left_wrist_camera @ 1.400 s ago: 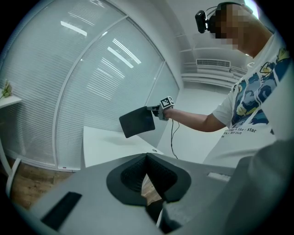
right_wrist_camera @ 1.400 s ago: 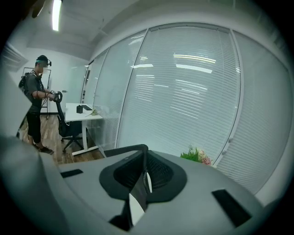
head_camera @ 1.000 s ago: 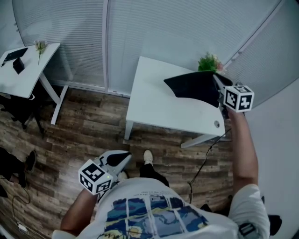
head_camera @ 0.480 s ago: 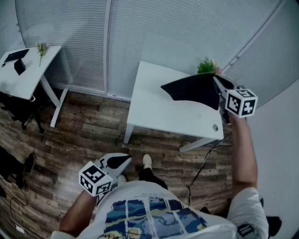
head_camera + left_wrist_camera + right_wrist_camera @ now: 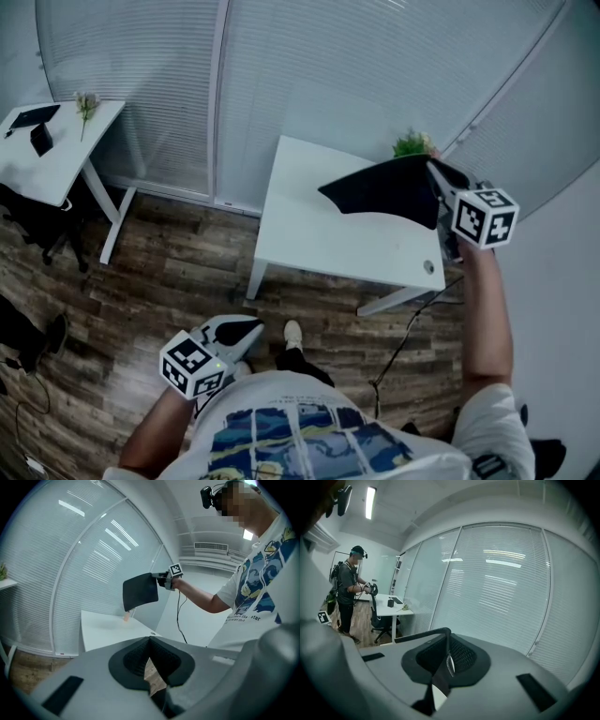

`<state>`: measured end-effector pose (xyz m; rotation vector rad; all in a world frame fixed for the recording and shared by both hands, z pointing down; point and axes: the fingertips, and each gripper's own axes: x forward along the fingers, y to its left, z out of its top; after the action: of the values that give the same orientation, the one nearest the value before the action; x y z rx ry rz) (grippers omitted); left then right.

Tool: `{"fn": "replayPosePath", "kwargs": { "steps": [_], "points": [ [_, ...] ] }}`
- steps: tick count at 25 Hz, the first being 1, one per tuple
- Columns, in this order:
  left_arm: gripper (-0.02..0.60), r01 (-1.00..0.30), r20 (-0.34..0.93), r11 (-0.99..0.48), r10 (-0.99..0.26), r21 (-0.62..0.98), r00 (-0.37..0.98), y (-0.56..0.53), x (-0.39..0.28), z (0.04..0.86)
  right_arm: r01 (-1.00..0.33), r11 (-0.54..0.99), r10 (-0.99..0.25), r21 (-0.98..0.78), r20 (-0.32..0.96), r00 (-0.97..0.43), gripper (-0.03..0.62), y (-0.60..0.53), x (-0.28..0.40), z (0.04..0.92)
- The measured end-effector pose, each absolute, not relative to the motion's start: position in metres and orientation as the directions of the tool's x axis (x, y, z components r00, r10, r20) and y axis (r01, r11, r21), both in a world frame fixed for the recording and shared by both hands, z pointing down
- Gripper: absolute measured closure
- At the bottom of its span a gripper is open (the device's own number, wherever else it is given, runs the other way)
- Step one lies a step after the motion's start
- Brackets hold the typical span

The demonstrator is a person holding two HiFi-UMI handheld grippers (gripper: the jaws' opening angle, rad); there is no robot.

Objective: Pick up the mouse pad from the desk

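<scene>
Mouse pad (image 5: 384, 192): dark thin sheet, held in the air over the far right part of the white bench (image 5: 309, 234) and not touching it; its right edge is at the right gripper (image 5: 439, 180), and the rest reaches out to the left
Right gripper: fingers (image 5: 462, 656) closed on the mouse pad's edge, which shows as a thin dark strip pinched between them in the right gripper view; the arm stretches along the right side of the bench
Bench top: bare under the pad, with a small round hole (image 5: 428, 267) by its near right corner
Plant (image 5: 412, 143): green, at the bench's far right, just behind the pad
Left gripper (image 5: 242, 330): low at the person's left side over the wooden floor (image 5: 159, 272), well apart from the bench; fingers (image 5: 133, 660) together, nothing between them
Cable (image 5: 403, 342): hangs from the bench's near right corner to the floor
Second bench (image 5: 56, 159): far left, white, carrying a flower (image 5: 87, 101) and a dark device (image 5: 37, 127)
Far wall: slatted blinds (image 5: 309, 56)
</scene>
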<state>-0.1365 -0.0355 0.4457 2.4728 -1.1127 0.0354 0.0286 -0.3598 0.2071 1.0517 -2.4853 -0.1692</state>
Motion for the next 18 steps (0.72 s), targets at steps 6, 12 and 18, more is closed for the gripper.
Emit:
{"fn": "replayPosePath", "kwargs": {
  "steps": [6, 12, 18],
  "points": [
    [0.58, -0.721, 0.186, -0.588, -0.713, 0.366, 0.676, -0.034, -0.137, 0.443, -0.656, 0.703, -0.71, 0.277, 0.335, -0.619, 0.569, -0.353, 0.029, 0.2],
    [0.58, -0.728, 0.186, -0.582, -0.72, 0.363, 0.669, -0.029, -0.135, 0.445, -0.659, 0.697, -0.715, 0.281, 0.334, -0.614, 0.569, -0.344, 0.032, 0.199],
    [0.58, -0.722, 0.185, -0.594, -0.712, 0.355, 0.677, -0.028, -0.129, 0.444, -0.665, 0.693, -0.72, 0.28, 0.327, -0.613, 0.569, -0.34, 0.036, 0.199]
  ]
}}
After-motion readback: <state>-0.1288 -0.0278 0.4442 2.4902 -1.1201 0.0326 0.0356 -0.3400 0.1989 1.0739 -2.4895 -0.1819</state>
